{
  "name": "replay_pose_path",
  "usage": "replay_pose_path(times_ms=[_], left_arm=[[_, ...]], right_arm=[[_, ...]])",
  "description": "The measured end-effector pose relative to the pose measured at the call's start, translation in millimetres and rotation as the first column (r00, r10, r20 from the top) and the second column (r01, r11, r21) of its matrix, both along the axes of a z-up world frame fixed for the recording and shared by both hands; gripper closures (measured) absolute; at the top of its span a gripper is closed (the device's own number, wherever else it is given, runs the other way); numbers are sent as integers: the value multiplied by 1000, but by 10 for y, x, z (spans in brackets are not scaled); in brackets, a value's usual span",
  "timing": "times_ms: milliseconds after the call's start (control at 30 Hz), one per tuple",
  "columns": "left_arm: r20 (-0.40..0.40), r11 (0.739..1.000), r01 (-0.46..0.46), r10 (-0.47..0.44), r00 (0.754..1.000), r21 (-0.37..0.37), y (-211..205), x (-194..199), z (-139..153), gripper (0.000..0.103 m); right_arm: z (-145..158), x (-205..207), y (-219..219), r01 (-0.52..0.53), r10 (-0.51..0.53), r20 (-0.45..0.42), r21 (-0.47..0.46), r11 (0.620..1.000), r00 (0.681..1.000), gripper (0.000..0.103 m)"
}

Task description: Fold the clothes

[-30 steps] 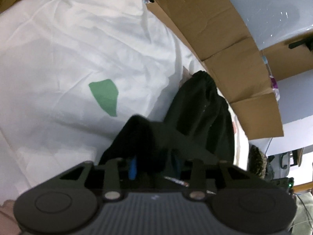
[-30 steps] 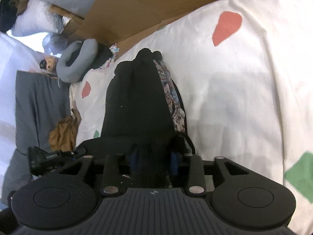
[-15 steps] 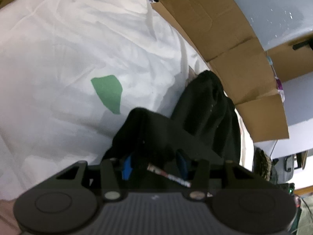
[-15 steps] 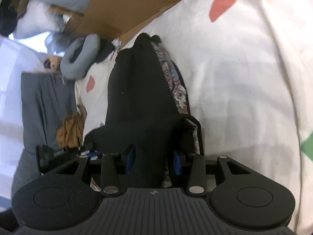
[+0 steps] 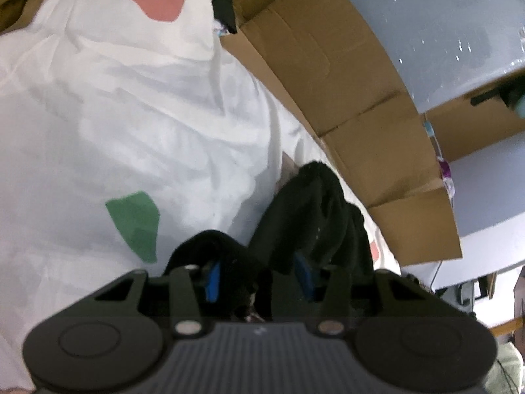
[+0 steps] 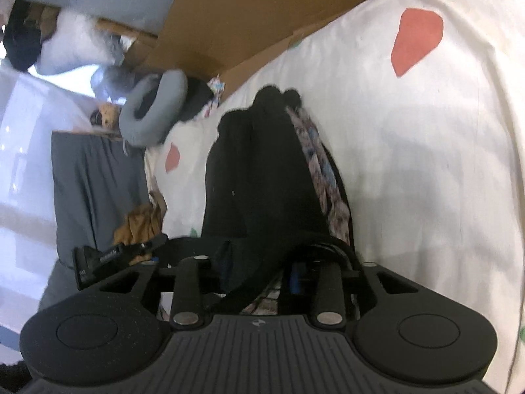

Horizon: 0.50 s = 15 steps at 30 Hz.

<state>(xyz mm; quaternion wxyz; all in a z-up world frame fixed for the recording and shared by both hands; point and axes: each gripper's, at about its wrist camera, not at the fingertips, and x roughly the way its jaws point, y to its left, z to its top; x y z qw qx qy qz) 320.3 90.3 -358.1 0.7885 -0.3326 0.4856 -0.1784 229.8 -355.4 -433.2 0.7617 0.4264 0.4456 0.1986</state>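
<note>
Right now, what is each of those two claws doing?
Left gripper: closed on the black garment.
Right gripper: closed on the same black garment.

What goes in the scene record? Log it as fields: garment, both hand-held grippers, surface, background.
garment: black garment with a patterned lining along one edge, bunched up and lifted over the bed
left hand-held gripper: shut on the black garment
right hand-held gripper: shut on the black garment
surface: white bedsheet with red and green patches
background: cardboard box at the bed's edge; grey neck pillow beside it
</note>
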Motion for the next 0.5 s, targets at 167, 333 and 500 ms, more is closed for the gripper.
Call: replay_pose_path(times_ms=[167,333,500], left_arm=[[21,999,-35,35,999,2,46,63,-4,55],[46,998,-66,65,997,6,116,87,22,55],[68,997,-76,74,995,26,177,48,70,55]], right_arm=[[-12,90,-89,57,-57,-5,12,998,998,46],[41,154,-164,100,-100,12,18,995,995,41],[135,181,-254,134,-133,38,-9,991,990,41]])
